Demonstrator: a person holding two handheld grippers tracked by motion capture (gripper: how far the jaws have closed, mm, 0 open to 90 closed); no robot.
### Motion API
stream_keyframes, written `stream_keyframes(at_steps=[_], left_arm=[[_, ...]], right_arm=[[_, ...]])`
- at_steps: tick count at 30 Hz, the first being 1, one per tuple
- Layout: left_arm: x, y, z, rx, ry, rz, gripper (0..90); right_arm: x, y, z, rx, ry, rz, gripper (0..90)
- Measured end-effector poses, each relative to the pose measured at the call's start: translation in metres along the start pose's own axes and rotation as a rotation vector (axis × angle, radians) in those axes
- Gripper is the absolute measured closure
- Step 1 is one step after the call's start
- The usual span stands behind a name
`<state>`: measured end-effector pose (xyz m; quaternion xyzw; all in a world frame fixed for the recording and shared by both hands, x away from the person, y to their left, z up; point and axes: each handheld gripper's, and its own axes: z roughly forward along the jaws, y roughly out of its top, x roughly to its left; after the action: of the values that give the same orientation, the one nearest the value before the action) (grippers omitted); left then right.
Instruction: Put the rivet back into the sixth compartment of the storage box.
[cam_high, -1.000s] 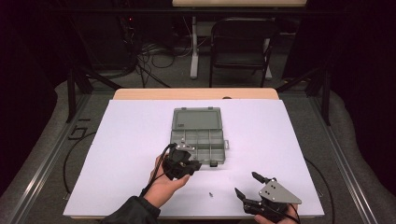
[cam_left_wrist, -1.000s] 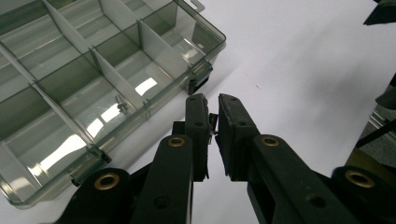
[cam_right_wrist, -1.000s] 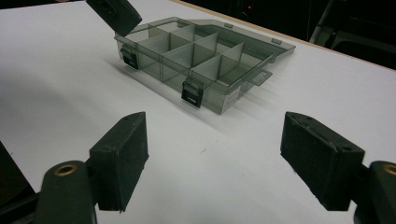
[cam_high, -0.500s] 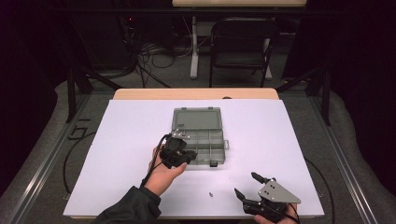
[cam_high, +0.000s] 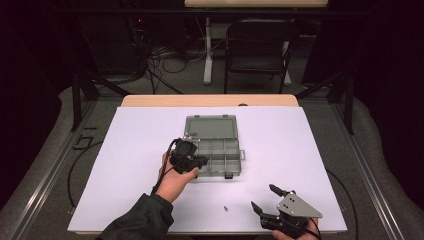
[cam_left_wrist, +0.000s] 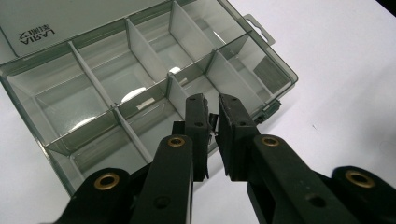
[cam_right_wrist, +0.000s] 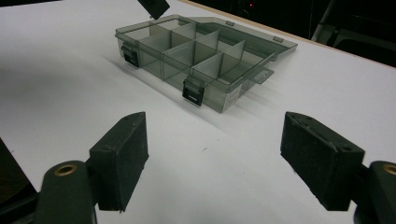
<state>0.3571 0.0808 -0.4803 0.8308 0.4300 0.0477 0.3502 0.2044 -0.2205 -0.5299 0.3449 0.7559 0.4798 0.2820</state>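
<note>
A clear grey compartment box (cam_high: 216, 150) lies open in the middle of the white table, its lid folded flat behind it. A hand holds my left gripper (cam_high: 199, 162) over the box's front left corner. In the left gripper view its jaws (cam_left_wrist: 212, 105) are pinched on a small dark part (cam_left_wrist: 212, 122) above a front compartment of the box (cam_left_wrist: 116, 88). My right gripper (cam_high: 263, 196) rests low at the table's front right, open and holding nothing. Its view looks between its wide-apart jaws (cam_right_wrist: 215, 140) toward the box (cam_right_wrist: 201, 51).
A tiny screw-like piece (cam_high: 226, 207) lies on the white sheet between the hand and the right gripper. The sheet ends at the wooden table edge (cam_high: 210, 100) at the back. A chair (cam_high: 260, 45) and cables stand beyond the table.
My left gripper has moved away from the person and now hangs over the box's front left corner. The right gripper has not moved.
</note>
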Motion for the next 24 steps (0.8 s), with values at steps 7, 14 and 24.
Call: stream_keyframes(at_steps=[7,14,24], left_arm=[[0.003,0.002,0.005,-0.010,0.009,-0.014,82.5],[0.005,0.001,0.014,0.006,0.029,-0.015,82.6],[0.007,0.002,0.014,-0.003,0.034,-0.024,82.5]], right_arm=[[0.000,0.000,0.000,0.000,0.004,-0.003,22.7],[0.000,0.000,0.000,0.003,0.006,-0.004,22.7],[0.001,0.000,0.000,0.005,0.008,-0.008,22.7]])
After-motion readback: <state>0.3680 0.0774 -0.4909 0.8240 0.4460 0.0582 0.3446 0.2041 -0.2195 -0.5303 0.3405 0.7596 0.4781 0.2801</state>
